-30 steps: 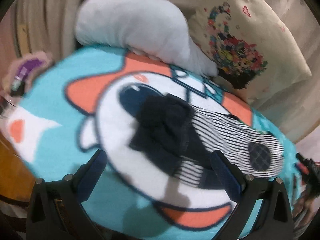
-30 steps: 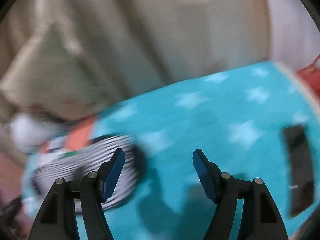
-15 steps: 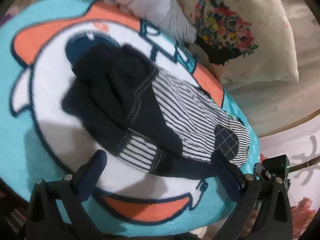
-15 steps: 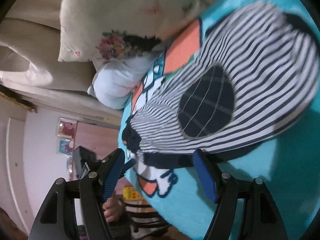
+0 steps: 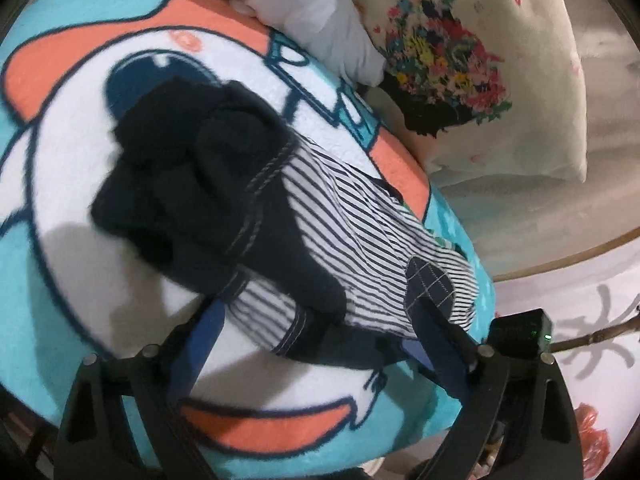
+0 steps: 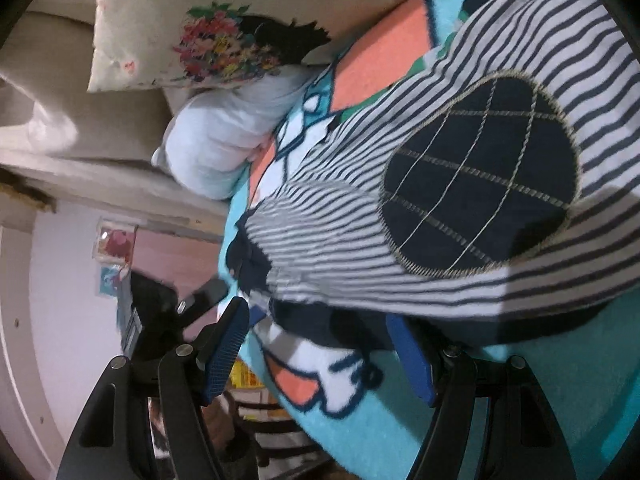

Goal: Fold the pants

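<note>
No word, number or brand can be read. The blanket carries outlined block letters just beside the white cushion, but the striped pants cover part of them and they stay illegible.

Both the left gripper and right gripper have fingers spread wide.
</note>
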Available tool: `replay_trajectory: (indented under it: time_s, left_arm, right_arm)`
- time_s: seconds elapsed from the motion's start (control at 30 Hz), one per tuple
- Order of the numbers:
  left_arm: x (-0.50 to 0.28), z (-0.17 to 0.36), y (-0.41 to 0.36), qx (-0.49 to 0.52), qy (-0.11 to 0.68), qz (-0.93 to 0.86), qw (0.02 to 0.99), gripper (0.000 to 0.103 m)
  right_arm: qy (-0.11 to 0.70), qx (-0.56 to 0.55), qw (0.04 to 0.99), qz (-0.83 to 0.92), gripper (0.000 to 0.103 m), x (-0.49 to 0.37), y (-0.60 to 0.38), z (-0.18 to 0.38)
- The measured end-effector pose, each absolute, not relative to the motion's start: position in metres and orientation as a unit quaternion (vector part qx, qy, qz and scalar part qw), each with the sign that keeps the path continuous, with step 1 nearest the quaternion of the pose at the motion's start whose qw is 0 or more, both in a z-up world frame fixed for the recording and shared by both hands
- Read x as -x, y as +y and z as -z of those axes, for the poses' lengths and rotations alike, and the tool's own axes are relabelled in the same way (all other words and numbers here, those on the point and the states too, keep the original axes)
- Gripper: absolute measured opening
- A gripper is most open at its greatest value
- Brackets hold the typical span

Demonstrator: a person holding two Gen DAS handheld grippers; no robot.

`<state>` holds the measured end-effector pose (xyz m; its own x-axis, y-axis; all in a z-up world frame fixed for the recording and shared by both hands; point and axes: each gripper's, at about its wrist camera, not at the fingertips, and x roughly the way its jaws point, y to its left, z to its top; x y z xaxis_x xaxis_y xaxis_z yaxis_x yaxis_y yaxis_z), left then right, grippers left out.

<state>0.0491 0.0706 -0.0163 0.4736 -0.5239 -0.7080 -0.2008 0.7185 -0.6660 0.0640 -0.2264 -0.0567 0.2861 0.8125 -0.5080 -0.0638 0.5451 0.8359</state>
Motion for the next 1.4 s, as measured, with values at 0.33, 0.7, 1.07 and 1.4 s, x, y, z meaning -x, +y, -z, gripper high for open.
replay_trajectory:
  time_s: [0.33, 0.7, 1.07, 1.4]
  left_arm:
    - [-0.038, 0.010, 0.069, 0.377, 0.489, 0.120, 0.778, 0.094]
    - [-0.062, 0.015, 0.044, 0.396, 0.489, 0.168, 0.759, 0.094]
    - [-0.097, 0.040, 0.054, 0.397, 0.520, 0.141, 0.743, 0.021]
    - [-0.089, 0.020, 0.047, 0.335, 0.515, 0.120, 0.780, 0.021]
  right_arm:
    - [0.489, -0.353, 0.760, -0.241, 0.024, -0.070, -0.232, 0.054]
    - [0.438, -0.282, 0.818, -0.242, 0.016, -0.064, -0.229, 0.012]
    - [0.455, -0.293, 0.805, -0.242, 0.020, -0.064, -0.239, 0.027]
    - [0.449, -0.374, 0.790, -0.187, 0.040, -0.068, -0.296, 0.058]
